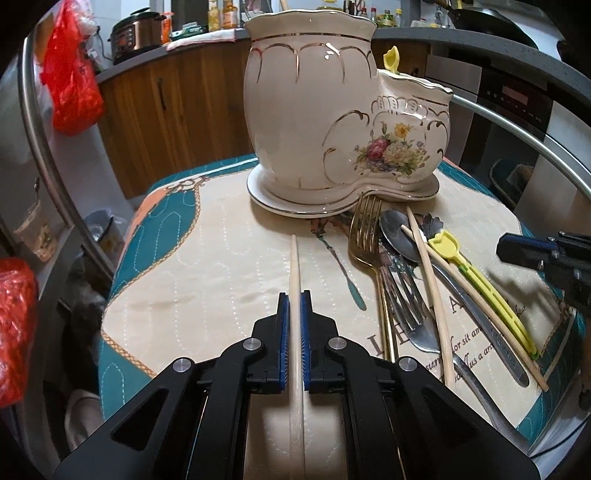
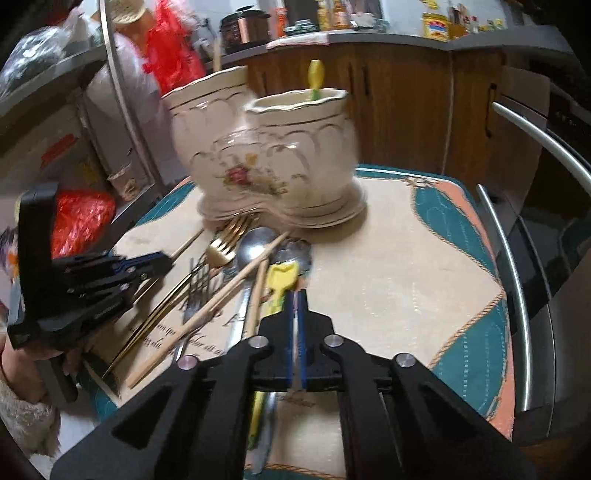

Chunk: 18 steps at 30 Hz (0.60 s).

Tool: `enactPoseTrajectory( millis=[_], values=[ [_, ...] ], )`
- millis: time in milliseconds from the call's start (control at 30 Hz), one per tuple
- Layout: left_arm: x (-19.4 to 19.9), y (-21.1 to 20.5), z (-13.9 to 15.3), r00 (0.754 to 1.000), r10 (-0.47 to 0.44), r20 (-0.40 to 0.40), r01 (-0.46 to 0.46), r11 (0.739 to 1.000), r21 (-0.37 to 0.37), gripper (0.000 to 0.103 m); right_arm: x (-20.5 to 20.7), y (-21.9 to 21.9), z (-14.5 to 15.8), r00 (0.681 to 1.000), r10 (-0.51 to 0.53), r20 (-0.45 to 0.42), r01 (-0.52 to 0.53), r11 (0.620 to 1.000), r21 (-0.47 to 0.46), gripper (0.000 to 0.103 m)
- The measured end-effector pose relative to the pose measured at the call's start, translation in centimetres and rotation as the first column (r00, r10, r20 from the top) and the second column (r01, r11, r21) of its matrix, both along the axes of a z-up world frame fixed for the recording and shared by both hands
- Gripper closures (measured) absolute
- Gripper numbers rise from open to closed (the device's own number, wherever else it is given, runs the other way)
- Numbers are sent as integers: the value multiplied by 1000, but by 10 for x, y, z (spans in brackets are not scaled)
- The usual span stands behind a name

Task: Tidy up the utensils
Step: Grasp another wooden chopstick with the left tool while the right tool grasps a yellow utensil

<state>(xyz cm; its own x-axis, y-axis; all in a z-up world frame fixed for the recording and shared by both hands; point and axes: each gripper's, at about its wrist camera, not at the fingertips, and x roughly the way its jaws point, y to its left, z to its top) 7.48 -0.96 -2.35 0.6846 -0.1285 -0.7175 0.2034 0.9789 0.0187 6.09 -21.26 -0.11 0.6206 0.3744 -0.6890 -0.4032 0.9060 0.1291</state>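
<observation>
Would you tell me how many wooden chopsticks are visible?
3 chopsticks: one in the left gripper, two right of the gold fork; the ceramic holder may hide more.

I see a red plastic bag (image 1: 72,74) hanging upper left, a pressure cooker (image 1: 136,31) on the back counter (image 1: 155,61), and an oven (image 1: 517,107) at right.

Utensils (image 1: 402,280) in a heap before cream two-compartment holder (image 1: 332,122).

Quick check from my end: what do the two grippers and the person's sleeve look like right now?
Both are matte black linkage frames with round silver pivot pins and blue ribbed pads: left gripper, right gripper. No cables show. At the right view's lower left edge, a fuzzy off-white sleeve covers the wrist.
</observation>
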Motion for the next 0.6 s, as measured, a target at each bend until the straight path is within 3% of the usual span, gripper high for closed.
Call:
enactPoseTrajectory(
  millis=[200, 500, 600],
  values=[
    [0, -1, 0, 1000, 0, -1, 0, 1000, -1, 96, -1, 14, -6, 1000, 23, -13, -23, 999, -38, 81],
    [0, -1, 0, 1000, -4, 1, 4, 1000, 5, 96, 7, 23, -20, 998, 20, -60, -25, 997, -78, 81],
    [-1, -2, 0, 1000, -6, 1, 6, 1000, 7, 96, 7, 21, -18, 998, 15, -55, -18, 998, -61, 92]
  ],
)
